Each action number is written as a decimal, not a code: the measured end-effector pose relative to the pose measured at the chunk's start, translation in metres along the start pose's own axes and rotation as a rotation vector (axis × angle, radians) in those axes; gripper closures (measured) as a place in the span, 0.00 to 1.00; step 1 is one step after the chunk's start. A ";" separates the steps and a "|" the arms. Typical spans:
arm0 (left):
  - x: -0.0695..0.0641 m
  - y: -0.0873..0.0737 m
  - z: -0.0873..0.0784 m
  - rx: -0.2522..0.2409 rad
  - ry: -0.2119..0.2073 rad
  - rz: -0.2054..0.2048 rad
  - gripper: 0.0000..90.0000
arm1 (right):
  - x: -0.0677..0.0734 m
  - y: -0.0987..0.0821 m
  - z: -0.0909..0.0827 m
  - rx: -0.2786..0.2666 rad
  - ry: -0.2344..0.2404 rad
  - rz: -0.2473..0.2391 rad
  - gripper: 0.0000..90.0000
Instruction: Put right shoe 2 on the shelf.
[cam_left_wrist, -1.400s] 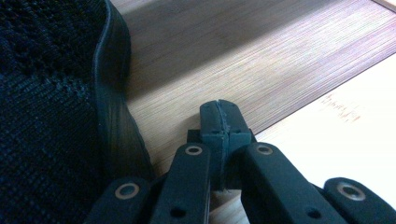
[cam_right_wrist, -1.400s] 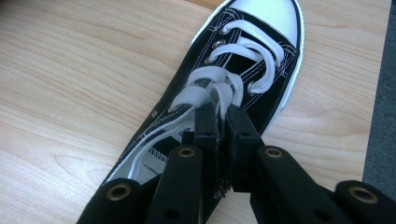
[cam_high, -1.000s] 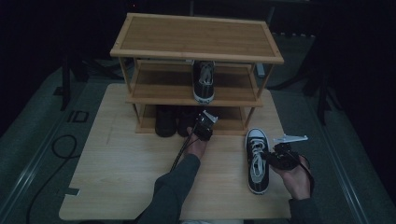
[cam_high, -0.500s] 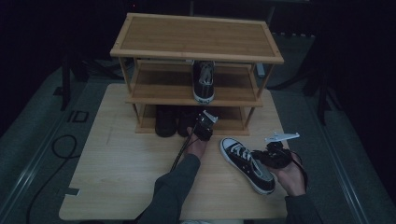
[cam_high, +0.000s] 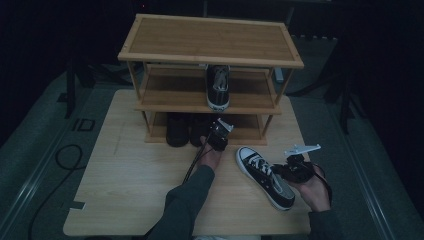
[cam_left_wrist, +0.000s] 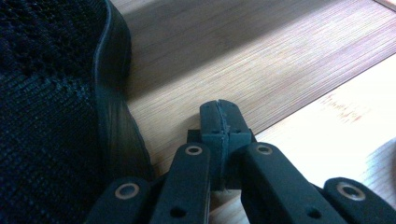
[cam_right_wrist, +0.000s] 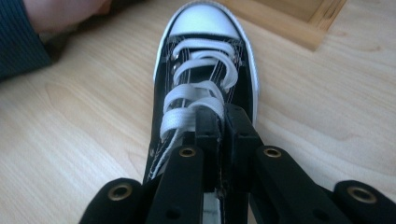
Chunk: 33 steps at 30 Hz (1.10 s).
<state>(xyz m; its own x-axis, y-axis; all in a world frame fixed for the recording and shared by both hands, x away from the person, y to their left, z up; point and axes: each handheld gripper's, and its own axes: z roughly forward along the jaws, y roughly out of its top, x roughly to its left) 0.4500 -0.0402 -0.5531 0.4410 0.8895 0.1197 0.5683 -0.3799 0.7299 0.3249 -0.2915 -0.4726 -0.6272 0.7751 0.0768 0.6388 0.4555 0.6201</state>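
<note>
A black sneaker with white laces and a white toe cap (cam_high: 256, 163) lies on the wooden table (cam_high: 125, 190), its toe turned toward the rack. My right gripper (cam_high: 280, 171) is shut on the sneaker (cam_right_wrist: 205, 60) at its opening, behind the laces. A matching sneaker (cam_high: 218, 86) stands on the rack's middle shelf. My left gripper (cam_high: 218, 131) sits at the front of the bottom shelf with its jaws pressed together and nothing between them (cam_left_wrist: 219, 116). Just to its left is a black mesh shoe (cam_left_wrist: 51, 116).
The three-level wooden shoe rack (cam_high: 210, 37) stands at the table's far side. Two dark shoes (cam_high: 176, 130) sit on its bottom shelf. A black cable (cam_high: 65, 160) loops on the floor at the left. The person's sleeve (cam_high: 185, 205) crosses the table's front.
The sneaker in my right gripper has swung from pointing straight at the rack to lying on a slant, toe to the upper left. The left gripper has not moved.
</note>
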 end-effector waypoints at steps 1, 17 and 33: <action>0.000 0.000 0.000 -0.002 -0.002 0.000 1.00 | 0.000 -0.001 0.000 0.005 0.003 0.000 0.93; 0.000 0.000 0.000 0.001 0.000 -0.001 1.00 | 0.002 -0.017 -0.004 0.059 -0.028 -0.026 0.81; 0.000 0.000 0.000 0.001 -0.003 -0.002 1.00 | 0.011 -0.011 0.005 0.108 -0.120 -0.068 0.92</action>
<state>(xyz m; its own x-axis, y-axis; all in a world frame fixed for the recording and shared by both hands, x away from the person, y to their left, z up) 0.4503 -0.0399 -0.5529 0.4422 0.8893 0.1166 0.5696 -0.3788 0.7294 0.3130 -0.2860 -0.4827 -0.6168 0.7848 -0.0604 0.6452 0.5481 0.5323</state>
